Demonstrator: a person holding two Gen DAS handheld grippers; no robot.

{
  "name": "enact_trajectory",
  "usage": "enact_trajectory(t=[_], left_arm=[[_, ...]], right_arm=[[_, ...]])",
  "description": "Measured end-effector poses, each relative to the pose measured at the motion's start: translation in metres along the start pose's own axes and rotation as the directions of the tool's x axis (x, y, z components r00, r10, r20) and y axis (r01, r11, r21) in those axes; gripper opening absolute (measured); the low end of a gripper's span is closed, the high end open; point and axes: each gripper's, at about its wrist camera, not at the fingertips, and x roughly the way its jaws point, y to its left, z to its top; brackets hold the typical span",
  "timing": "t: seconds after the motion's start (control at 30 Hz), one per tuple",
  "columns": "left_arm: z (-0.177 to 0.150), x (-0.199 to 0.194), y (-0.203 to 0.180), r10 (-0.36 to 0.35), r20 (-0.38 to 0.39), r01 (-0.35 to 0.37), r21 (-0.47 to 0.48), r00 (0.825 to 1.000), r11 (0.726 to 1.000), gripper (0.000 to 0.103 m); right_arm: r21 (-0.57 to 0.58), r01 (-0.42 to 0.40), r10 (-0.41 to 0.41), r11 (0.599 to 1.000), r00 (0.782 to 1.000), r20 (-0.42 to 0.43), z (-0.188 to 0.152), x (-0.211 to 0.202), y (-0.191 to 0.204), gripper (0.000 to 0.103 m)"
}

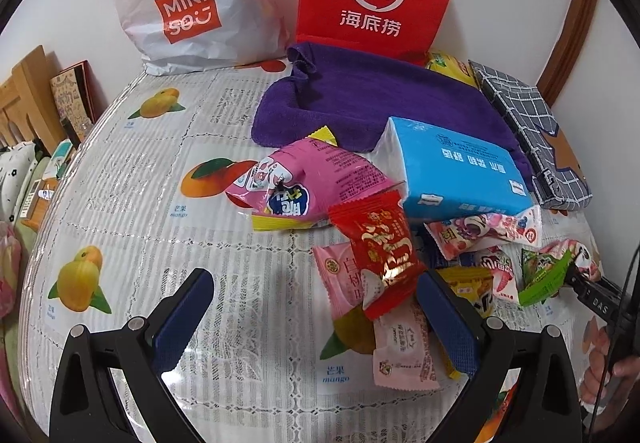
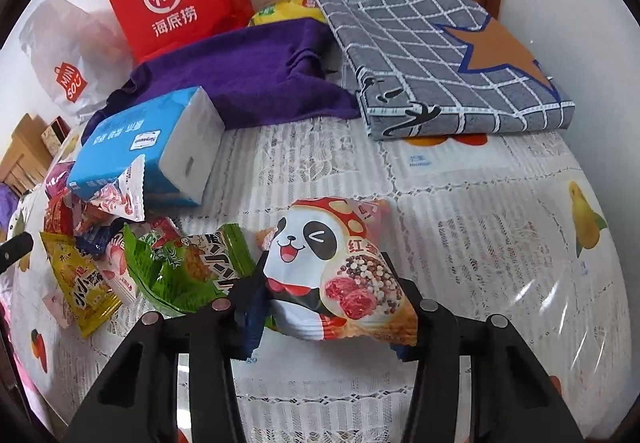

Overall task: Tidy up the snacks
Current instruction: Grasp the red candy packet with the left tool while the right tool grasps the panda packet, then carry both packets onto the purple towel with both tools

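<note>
Sorting looks under way: right gripper [image 2: 332, 307] clamps the panda packet [image 2: 332, 267] just right of the snack pile [image 2: 120, 251], needing a clear spot to set it, while left gripper [image 1: 316, 319] gapes empty beside that pile.

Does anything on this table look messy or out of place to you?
Yes. The snack packets lie in a jumbled heap, overlapping at all angles. A blue tissue pack sits tilted on top of them, one end propped up on the purple towel. No packet looks torn or spilled.
</note>
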Motion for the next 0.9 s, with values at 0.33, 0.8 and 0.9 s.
enact_trajectory(t=[0.33,0.8,0.9], left_arm=[[0.011,0.025,-0.022,0.001,-0.032,0.000,0.035,0.999,0.999,0.093],[0.018,0.028,-0.027,-0.046,-0.063,0.050,0.060,0.997,0.997,0.037],[0.018,0.018,-0.022,-0.043,-0.050,0.045,0.059,0.998,0.997,0.037]], right_arm=[[0.070,0.010,-0.014,0.998,0.998,0.057,-0.004,-0.029,-0.019,0.048],[0.054,0.035,-0.039,0.998,0.997,0.069,-0.008,-0.052,-0.011,0.048],[0.042,0.030,-0.033,0.999,0.996,0.079,-0.007,-0.058,-0.004,0.048]])
